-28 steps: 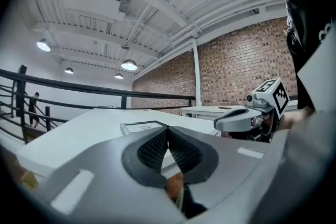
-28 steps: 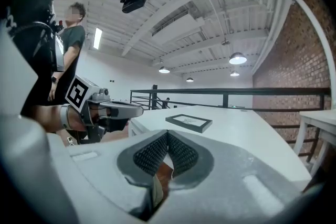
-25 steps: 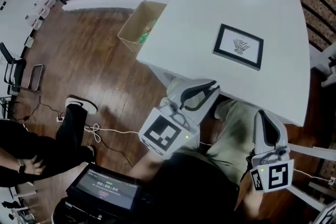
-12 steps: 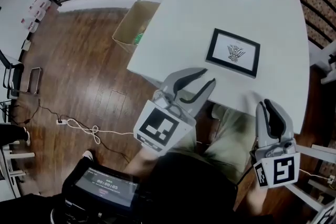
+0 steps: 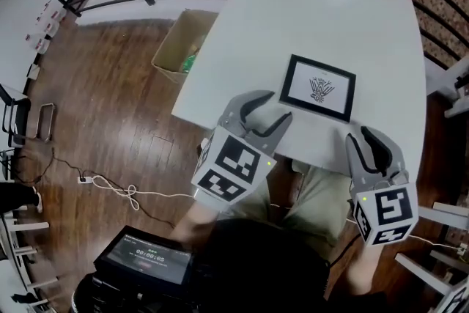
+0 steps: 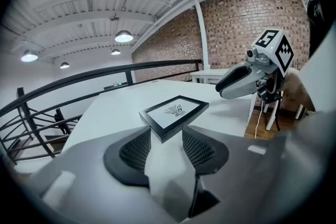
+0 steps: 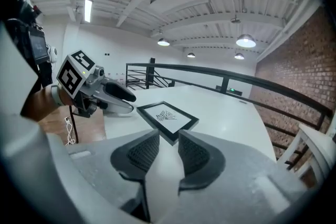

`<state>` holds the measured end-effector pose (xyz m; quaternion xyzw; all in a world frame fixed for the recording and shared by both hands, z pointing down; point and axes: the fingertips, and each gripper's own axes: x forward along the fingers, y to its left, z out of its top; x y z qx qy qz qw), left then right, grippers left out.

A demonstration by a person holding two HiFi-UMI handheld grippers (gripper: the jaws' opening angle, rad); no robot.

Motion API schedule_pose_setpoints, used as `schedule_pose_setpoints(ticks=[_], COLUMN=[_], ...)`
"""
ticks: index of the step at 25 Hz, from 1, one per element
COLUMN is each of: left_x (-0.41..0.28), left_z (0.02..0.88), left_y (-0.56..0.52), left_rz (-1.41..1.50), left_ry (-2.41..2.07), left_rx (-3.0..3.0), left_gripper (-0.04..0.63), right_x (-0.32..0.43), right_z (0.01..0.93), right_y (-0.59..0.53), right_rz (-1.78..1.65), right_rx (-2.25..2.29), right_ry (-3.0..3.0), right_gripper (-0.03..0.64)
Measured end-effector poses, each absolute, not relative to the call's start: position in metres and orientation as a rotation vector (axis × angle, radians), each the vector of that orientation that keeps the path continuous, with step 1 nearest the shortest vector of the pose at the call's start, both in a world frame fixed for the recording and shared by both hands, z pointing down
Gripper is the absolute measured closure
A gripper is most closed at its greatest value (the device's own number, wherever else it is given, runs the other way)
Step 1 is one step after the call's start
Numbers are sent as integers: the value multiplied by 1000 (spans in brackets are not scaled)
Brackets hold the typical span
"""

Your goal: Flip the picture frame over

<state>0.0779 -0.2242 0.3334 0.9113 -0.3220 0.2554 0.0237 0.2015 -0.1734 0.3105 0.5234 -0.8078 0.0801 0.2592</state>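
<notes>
Head view: picture frame (image 5: 317, 88) on table (image 5: 322, 4), cardboard box (image 5: 174, 49) (floor) beside it.

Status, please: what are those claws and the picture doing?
Left gripper, right gripper: empty, jaws just opening, near the picture frame. Frame flat, face up. Nothing blocking.

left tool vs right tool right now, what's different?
The left tool has its jaws wider apart than the right tool. The left tool lines up on the near-left corner of the picture frame, the right tool on its near-right corner. Shared: both are open, jaws just opening, with nothing gripped between them, and both aim at the frame lying face up on the table.
</notes>
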Motion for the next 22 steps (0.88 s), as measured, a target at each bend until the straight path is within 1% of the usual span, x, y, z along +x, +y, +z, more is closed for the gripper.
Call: schedule_pose_setpoints(ticks=[6, 10, 15, 17, 22], left_x=[87, 87, 86, 87, 87], left_z=[344, 352, 355, 357, 356], left_y=[-230, -231, -234, -233, -236], left_rz=[955, 1072, 1109, 1112, 1102], left_ry=[-880, -821, -727, -684, -648], left_rx=[2820, 2802, 2764, 2743, 2720], left_gripper=[397, 400, 396, 421, 426], right_x=[202, 199, 200, 199, 200], right_z=[337, 346, 355, 356, 358], right_y=[-189, -195, -197, -198, -200], right_rz=[297, 332, 363, 389, 471], right_rx=[1285, 1233, 1179, 1169, 1167], right_ry=[-2058, -2022, -2011, -2028, -2083], right_gripper=[495, 492, 492, 492, 494])
